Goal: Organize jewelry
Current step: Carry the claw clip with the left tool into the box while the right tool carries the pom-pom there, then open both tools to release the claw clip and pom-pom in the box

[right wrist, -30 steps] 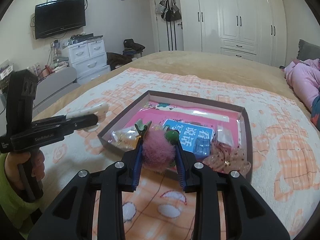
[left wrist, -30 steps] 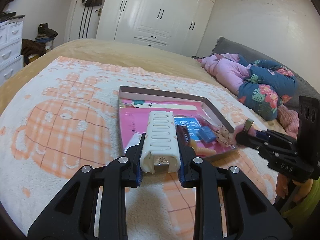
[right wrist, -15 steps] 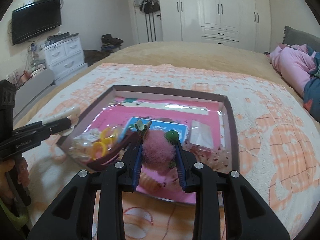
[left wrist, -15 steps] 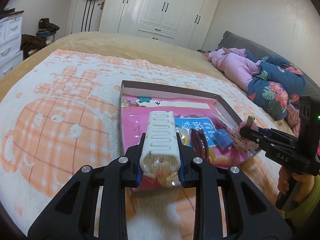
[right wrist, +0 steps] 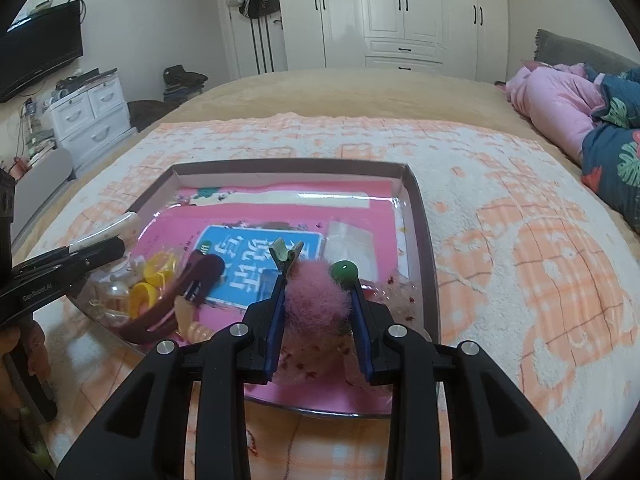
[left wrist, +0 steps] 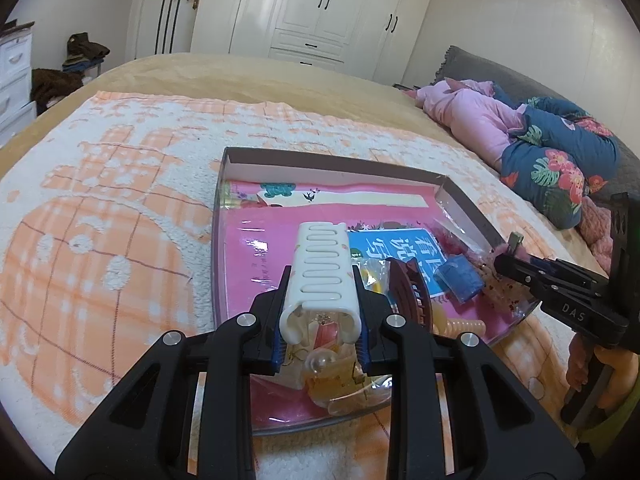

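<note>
left gripper: fingers closed on white hair claw above near left part of tray | right gripper: fingers closed on pink pompom clip above tray near right part | tray lies on bed blanket

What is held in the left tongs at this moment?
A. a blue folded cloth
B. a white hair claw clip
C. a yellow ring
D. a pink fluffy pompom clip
B: the left tongs are shut on the white clip, above the box; the pink pompom clip is in the right tongs.
</note>
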